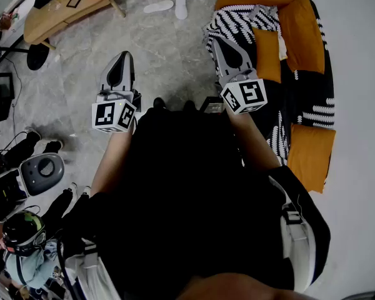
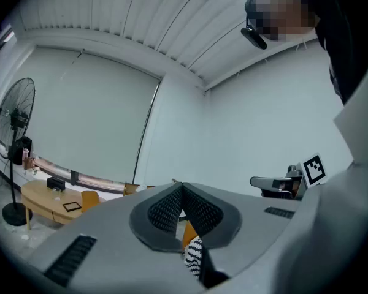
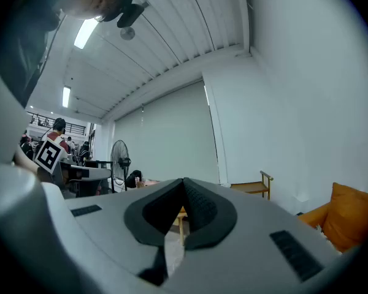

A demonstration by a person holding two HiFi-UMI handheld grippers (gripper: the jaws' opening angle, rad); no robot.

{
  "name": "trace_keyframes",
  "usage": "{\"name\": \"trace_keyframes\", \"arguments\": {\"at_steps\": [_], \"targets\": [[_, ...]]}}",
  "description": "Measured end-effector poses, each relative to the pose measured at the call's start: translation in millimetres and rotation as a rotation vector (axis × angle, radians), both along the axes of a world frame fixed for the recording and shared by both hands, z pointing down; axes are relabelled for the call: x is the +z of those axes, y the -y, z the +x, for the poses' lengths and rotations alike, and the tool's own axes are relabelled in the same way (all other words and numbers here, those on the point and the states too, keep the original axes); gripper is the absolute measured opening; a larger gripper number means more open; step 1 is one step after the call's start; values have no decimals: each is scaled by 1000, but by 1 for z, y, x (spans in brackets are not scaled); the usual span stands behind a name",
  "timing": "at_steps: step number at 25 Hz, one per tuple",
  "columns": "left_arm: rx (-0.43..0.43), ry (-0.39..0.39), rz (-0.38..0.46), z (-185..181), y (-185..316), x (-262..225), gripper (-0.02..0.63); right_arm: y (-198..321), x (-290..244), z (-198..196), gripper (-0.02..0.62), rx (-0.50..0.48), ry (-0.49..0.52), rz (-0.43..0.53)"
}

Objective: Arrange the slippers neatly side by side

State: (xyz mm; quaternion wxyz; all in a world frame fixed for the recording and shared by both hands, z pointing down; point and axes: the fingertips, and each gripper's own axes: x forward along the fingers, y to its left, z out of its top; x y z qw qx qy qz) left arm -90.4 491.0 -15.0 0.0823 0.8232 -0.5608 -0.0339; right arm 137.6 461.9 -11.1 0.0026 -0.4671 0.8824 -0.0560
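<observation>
Two white slippers lie on the grey floor at the far end of the head view. One slipper lies crosswise and the other slipper points away, so they sit at an angle to each other. My left gripper is held at chest height, far short of them, jaws shut with nothing between them. My right gripper is level with it on the right, also shut and empty. Both gripper views look up at walls and ceiling and show no slipper.
A sofa with orange cushions and a zebra-striped blanket fills the right side. At the far left stand a wooden table and a fan base. Headsets and shoes crowd the floor at near left.
</observation>
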Motion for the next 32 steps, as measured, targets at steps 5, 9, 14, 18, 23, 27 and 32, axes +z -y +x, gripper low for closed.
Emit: {"name": "trace_keyframes", "arguments": {"at_steps": [5, 9, 14, 18, 23, 27, 32], "targets": [[-30, -8, 16, 16, -4, -2, 14, -12, 5, 26, 31, -7, 9, -4], [-45, -5, 11, 27, -7, 0, 14, -17, 13, 39, 31, -21, 34, -21], [-30, 6, 11, 41, -9, -1, 14, -17, 14, 45, 31, -40, 37, -19], [48, -11, 20, 59, -17, -4, 14, -19, 17, 42, 32, -109, 42, -47], [63, -12, 6, 63, -17, -2, 14, -18, 17, 45, 31, -130, 60, -55], [96, -18, 2, 75, -22, 1, 14, -23, 19, 53, 31, -140, 60, -50], [138, -26, -7, 86, -21, 1, 14, -25, 21, 56, 31, -155, 77, -49]]}}
